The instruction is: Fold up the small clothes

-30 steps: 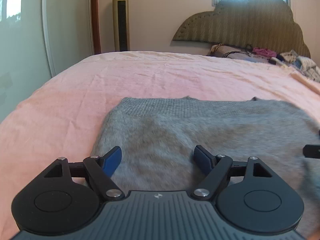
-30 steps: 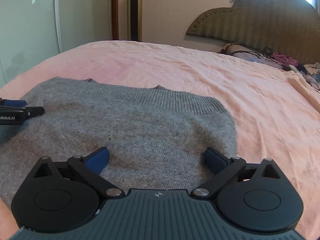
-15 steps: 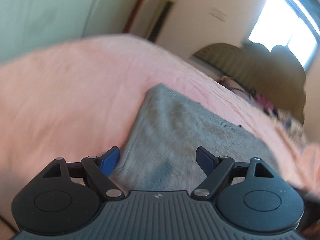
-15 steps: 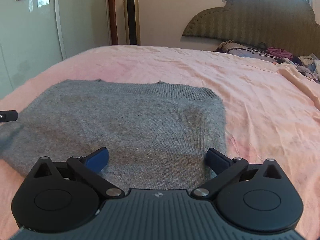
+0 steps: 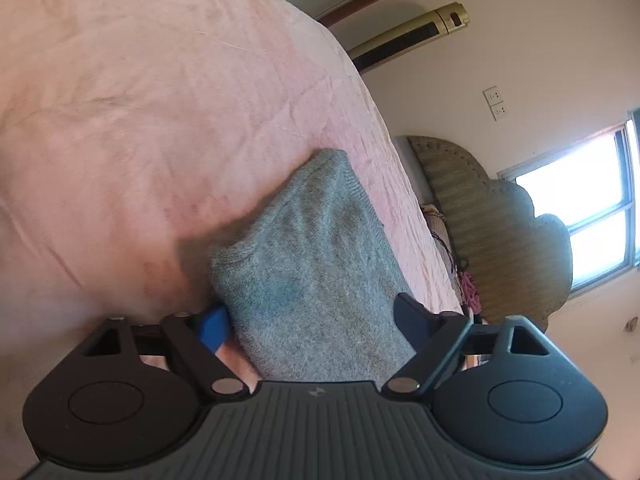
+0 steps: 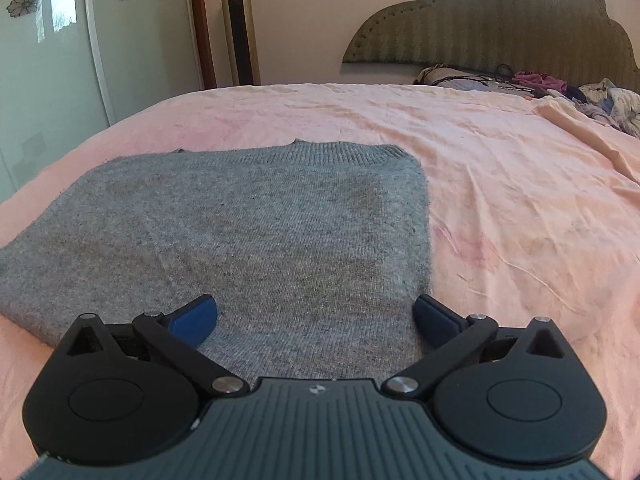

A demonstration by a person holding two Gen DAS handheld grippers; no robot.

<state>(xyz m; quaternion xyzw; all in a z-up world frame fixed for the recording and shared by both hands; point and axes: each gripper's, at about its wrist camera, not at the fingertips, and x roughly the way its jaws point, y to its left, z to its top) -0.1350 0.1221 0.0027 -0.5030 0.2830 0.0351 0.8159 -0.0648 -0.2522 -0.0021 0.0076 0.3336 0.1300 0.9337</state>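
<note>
Left wrist view: camera rolled hard, bed tilted across frame. Left gripper [image 5: 308, 322] spread wide, nothing clamped. Grey knit sweater [image 5: 320, 264] straddled edge-on at its left side: one blue fingertip [image 5: 212, 326] low against the pink bedsheet [image 5: 140, 120] just beside the folded edge, other finger over the top face. Edge raised slightly off the sheet here, shadow under it. Looks like setup for a side-edge pinch, judged from pose only; contact between pad and knit not resolvable. Gold tower fan [image 5: 412, 42] and padded headboard [image 5: 492, 232] in background.

Right wrist view: level, looking up the bed. Right gripper [image 6: 314, 318] also fully spread, empty, hovering at the sweater's near hem. Sweater flat on the sheet, already folded to a rough rectangle, ribbed band at the far end, long axis running left-right across the view. Right edge of the sweater lines up just inside the right finger. Loose clothes pile [image 6: 580, 94] far right by the headboard, well apart.

Key relation: sweater dead ahead of right gripper, to the right of left gripper. Left nearer to a usable grip. Likely next fold: left edge carried over toward right edge.
</note>
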